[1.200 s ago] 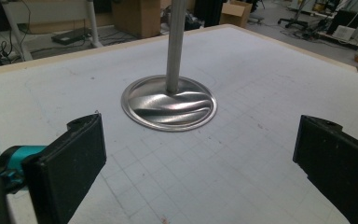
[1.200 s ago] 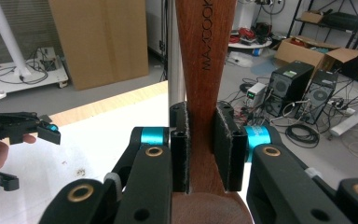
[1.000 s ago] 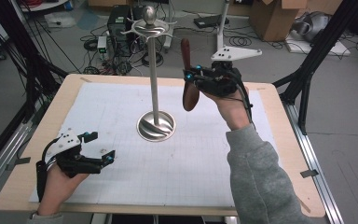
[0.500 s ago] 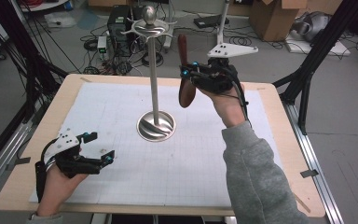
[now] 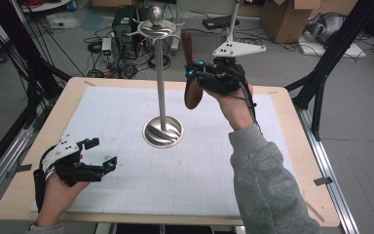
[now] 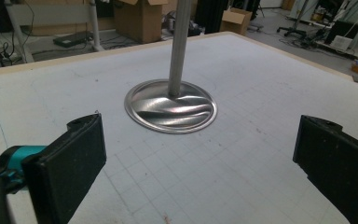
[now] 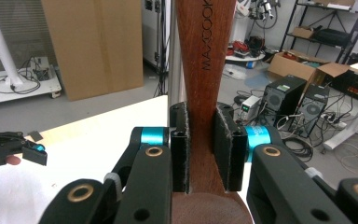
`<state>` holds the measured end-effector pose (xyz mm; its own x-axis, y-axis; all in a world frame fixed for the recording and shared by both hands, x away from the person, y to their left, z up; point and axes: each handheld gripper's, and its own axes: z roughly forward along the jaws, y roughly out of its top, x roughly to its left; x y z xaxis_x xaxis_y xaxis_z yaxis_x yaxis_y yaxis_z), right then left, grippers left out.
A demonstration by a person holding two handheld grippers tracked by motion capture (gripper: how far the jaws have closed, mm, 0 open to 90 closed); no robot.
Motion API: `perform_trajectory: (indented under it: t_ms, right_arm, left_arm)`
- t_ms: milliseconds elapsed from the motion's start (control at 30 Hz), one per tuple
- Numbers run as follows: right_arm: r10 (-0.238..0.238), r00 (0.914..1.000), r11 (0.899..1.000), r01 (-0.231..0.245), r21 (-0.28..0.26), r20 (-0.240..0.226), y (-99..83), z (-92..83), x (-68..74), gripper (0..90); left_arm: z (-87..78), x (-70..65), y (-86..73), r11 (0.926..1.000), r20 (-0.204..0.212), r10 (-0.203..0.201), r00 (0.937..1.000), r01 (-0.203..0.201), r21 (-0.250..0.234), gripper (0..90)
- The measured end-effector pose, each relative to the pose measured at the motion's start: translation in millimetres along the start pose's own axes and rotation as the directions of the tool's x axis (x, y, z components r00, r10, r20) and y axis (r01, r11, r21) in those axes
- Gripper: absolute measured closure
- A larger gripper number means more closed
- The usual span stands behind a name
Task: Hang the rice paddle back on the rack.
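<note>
Wooden spatula [image 7: 204, 93] clamped in right gripper [image 7: 201, 154] (upright, nr stand [image 5: 162, 87]).

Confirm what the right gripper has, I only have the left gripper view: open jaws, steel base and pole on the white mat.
Observer: The right gripper is shut on a wooden spoon, pads clamped on its handle.
Operator: Where is it relative to the pole?
Observer: In the high view it is held up beside the steel stand, to its right, with the spoon's bowl end down and clear of the table.
Operator: What's at the top of the pole? My view cuts it off.
Observer: A ring of curved hook arms under a round knob; nothing hangs on them.
Operator: Any marking on the spoon?
Observer: Letters are stamped along the handle in the right gripper view.
</note>
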<state>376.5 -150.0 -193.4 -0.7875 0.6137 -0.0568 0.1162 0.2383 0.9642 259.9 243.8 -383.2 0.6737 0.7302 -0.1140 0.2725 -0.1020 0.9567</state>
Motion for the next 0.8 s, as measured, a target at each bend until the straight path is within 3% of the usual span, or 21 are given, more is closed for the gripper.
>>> perform_trajectory:
  t_ms: [800]
  right_arm:
    - [0.017,0.9996,1.0,-0.018,-0.009,-0.021,-0.7,8.8,-2.7,77.5]
  left_arm:
    - [-3.1,1.2,-0.1,0.9999,0.0,-0.008,1.0,0.008,-0.008,2.9]
